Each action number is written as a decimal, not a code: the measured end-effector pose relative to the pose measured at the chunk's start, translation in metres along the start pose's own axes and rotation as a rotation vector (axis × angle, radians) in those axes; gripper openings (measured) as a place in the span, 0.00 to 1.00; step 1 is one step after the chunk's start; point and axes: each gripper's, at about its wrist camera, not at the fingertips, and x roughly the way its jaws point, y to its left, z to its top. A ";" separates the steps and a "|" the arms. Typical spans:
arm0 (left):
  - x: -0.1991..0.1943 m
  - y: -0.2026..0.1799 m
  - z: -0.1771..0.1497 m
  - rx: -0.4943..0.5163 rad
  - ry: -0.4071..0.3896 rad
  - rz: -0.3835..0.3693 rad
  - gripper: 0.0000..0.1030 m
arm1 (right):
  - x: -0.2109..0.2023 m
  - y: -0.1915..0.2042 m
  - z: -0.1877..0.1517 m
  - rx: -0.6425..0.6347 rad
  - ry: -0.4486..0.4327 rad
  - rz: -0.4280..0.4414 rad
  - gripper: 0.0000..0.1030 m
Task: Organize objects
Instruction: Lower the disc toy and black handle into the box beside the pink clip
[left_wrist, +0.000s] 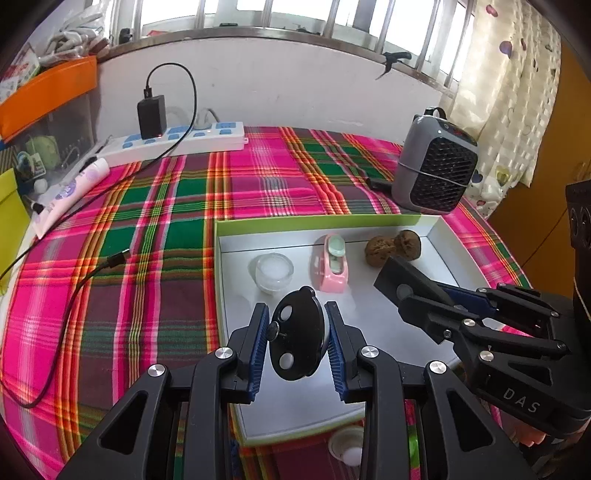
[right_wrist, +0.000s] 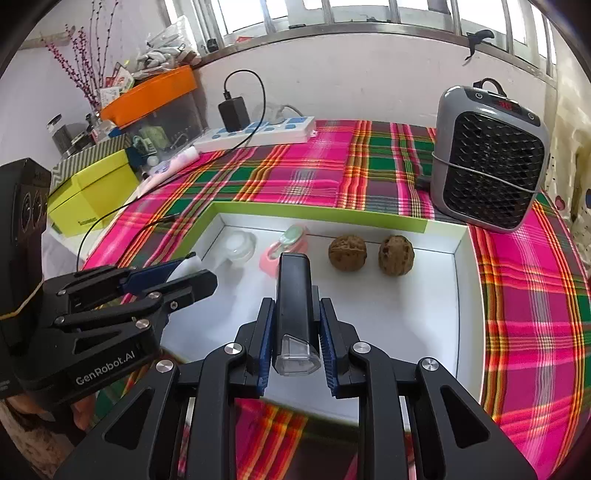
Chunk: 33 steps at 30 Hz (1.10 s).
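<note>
A shallow white tray with a green rim (left_wrist: 221, 266) (right_wrist: 471, 295) lies on the plaid cloth. In it are a clear round jar (left_wrist: 273, 272) (right_wrist: 241, 245), a pink tape dispenser (left_wrist: 330, 266) (right_wrist: 284, 245) and two walnuts (left_wrist: 393, 247) (right_wrist: 371, 254). My left gripper (left_wrist: 297, 336) is shut on a black round disc with white dots (left_wrist: 295, 339), held over the tray's near left part. My right gripper (right_wrist: 293, 339) is shut on a black bar-shaped light with a clear end (right_wrist: 293, 310) (left_wrist: 402, 284), held over the tray's middle.
A grey fan heater (left_wrist: 436, 166) (right_wrist: 487, 162) stands behind the tray on the right. A white power strip with a black charger (left_wrist: 177, 140) (right_wrist: 258, 133) and its cable lie at the back left. A yellow-green box (right_wrist: 92, 192) and an orange-lidded bin (right_wrist: 147, 92) stand at the far left.
</note>
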 end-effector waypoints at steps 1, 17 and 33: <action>0.002 0.000 0.001 0.002 0.001 -0.001 0.27 | 0.002 -0.001 0.001 0.003 0.002 -0.001 0.23; 0.024 0.001 0.011 0.033 0.020 0.008 0.27 | 0.027 -0.003 0.009 0.002 0.036 -0.025 0.23; 0.033 -0.008 0.011 0.099 0.022 0.060 0.28 | 0.034 -0.006 0.013 -0.006 0.033 -0.026 0.24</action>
